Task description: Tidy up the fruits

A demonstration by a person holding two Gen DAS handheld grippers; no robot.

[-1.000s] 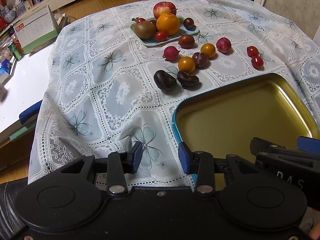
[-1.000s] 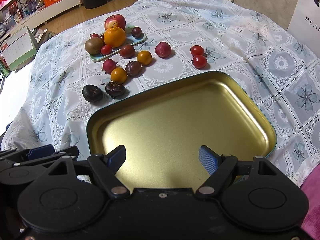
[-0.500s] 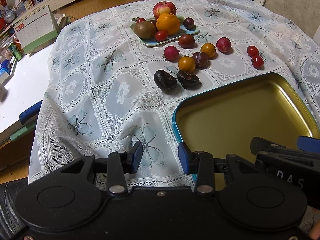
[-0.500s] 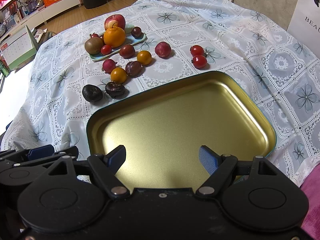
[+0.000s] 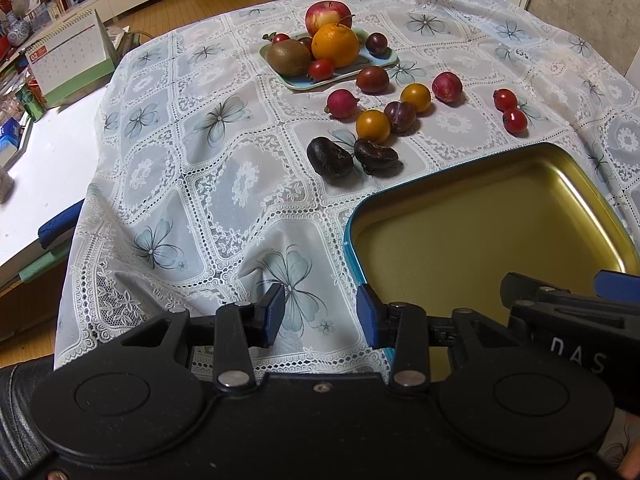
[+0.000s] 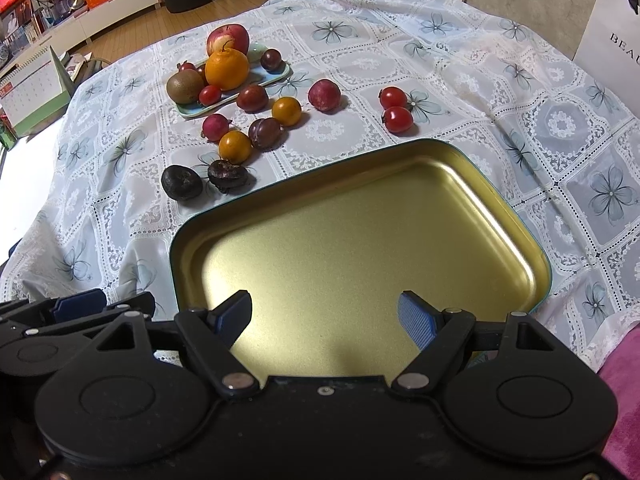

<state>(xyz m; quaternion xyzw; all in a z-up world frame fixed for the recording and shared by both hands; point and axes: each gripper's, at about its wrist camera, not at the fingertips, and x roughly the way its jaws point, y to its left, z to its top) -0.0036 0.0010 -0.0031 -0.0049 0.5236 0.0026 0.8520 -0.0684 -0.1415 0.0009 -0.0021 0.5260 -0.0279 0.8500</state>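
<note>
Item: loose fruit (image 6: 256, 132), unsorted, on the worktop at 11 o'clock of the gold tin (image 6: 516, 216); tin empty.
Left tongs (image 5: 320, 314): parted, empty.
Right tongs (image 6: 325, 316): parted wide, empty, over the tin.
Risk: round fruit likely rolls on the rumpled cloth (image 5: 224, 184) if nudged; a hard pinch could bruise soft plums.

A tin tray (image 6: 516, 216) is lying nearest on the tablecloth (image 6: 500, 92). Behind its left corner, loose small fruits (image 6: 264, 133) are sitting in a cluster. Behind them, a small plate (image 6: 192, 110) is carrying an orange (image 6: 227, 69), kiwi (image 6: 185, 86) and apple (image 6: 227, 37). Two cherry tomatoes (image 6: 396, 114) are lying right of the cluster.
</note>
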